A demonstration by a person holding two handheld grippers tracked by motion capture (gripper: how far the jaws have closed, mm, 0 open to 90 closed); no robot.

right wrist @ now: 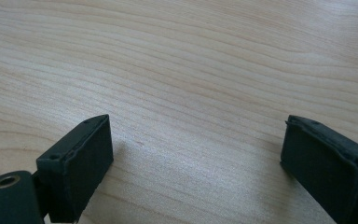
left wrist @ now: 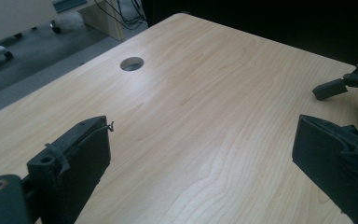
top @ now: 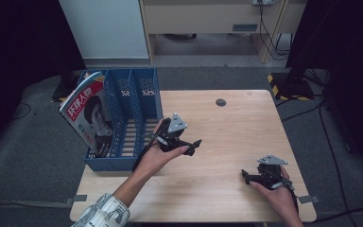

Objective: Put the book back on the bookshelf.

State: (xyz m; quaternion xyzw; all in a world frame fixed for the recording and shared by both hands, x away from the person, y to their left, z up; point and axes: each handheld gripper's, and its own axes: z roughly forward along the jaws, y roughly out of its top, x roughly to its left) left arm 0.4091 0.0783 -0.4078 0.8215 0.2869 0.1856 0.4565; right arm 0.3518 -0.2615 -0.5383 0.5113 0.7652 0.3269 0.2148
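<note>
1. Both empty: left hand-held gripper (top: 194, 143) and right hand-held gripper (top: 246, 176), jaws spread wide over the counter (top: 227, 132).
2. The magazine (top: 90, 116) leans in the blue file rack (top: 127, 113), left end.
3. I judge it light, floppy, glossy; I'd pinch the spine edge.

The one readable text stands on the magazine (top: 90, 116), which leans in the leftmost slot of the blue file rack (top: 137, 99), at about ten o'clock from the table's (top: 227, 137) middle. Across its red cover band run large white Chinese characters, 环球人物, tilted with the cover. A strip of smaller print runs along the magazine's lower left edge, too small to make out.
</note>
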